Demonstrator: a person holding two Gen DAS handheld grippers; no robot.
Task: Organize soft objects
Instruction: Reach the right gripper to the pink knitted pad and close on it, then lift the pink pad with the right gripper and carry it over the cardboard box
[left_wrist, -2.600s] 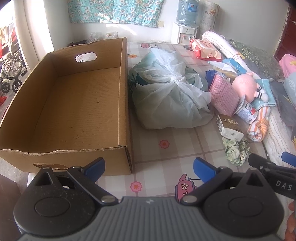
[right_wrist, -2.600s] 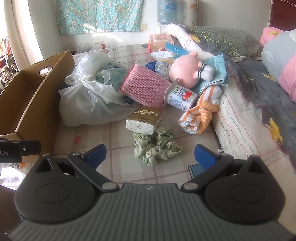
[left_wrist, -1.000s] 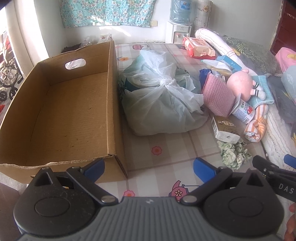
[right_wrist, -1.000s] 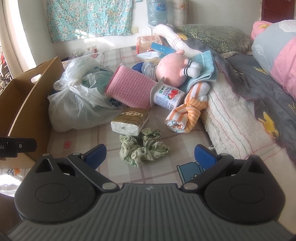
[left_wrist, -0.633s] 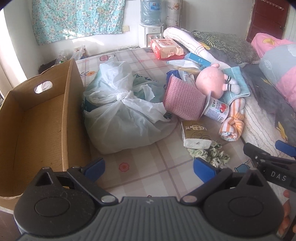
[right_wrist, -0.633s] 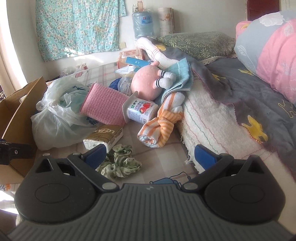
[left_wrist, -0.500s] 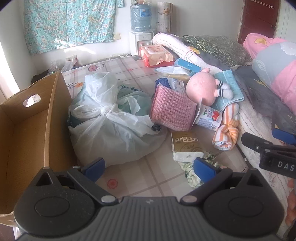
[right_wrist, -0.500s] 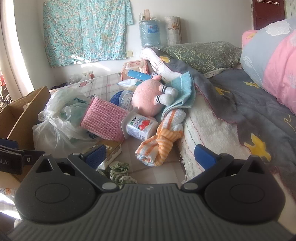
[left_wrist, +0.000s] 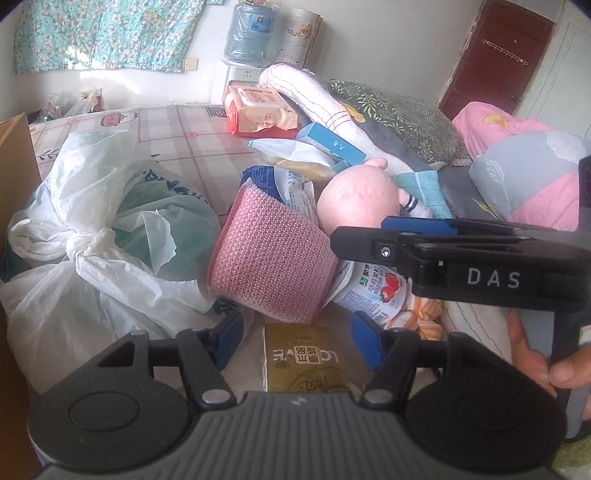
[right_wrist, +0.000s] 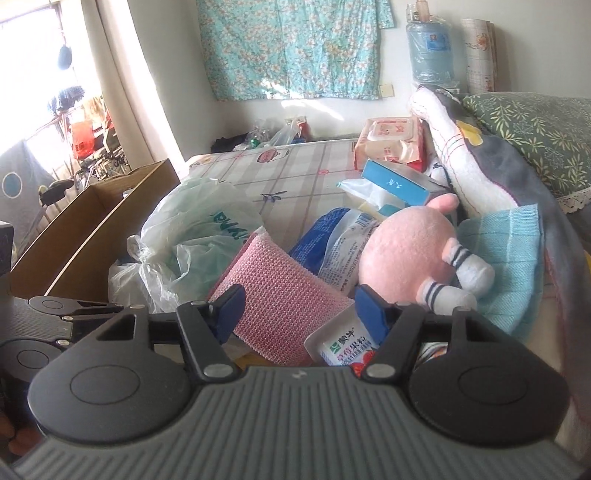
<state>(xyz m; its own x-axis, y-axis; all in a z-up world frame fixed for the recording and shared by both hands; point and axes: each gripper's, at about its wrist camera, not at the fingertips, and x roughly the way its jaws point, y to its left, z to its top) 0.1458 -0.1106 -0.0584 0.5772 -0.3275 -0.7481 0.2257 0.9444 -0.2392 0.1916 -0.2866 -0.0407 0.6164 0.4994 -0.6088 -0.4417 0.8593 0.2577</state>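
A pink knitted cloth (left_wrist: 269, 266) leans on a tied plastic bag (left_wrist: 92, 240), with a pink plush toy (left_wrist: 360, 195) behind it. My left gripper (left_wrist: 297, 341) hangs low over a gold tissue pack (left_wrist: 303, 362). Its jaws are closing with the pack between them, and the pads stand clear of its sides. My right gripper (right_wrist: 301, 314) is also closing, with the pink knitted cloth (right_wrist: 284, 295) and a yogurt cup (right_wrist: 343, 347) between its fingers; no pad presses on either. From the left wrist, the right gripper (left_wrist: 354, 238) hovers just above the cup (left_wrist: 373, 295).
A cardboard box (right_wrist: 92, 229) stands at the left beyond the plastic bag (right_wrist: 199, 229). A striped orange towel (left_wrist: 424, 314), a teal towel (right_wrist: 509, 258), a blue carton (left_wrist: 332, 142) and a wipes pack (left_wrist: 258, 110) crowd the bedding on the right.
Both grippers have swung right and closed in on the pile, and their jaws have narrowed. The box has slid almost out of the left view. The green scrunchie is out of sight.
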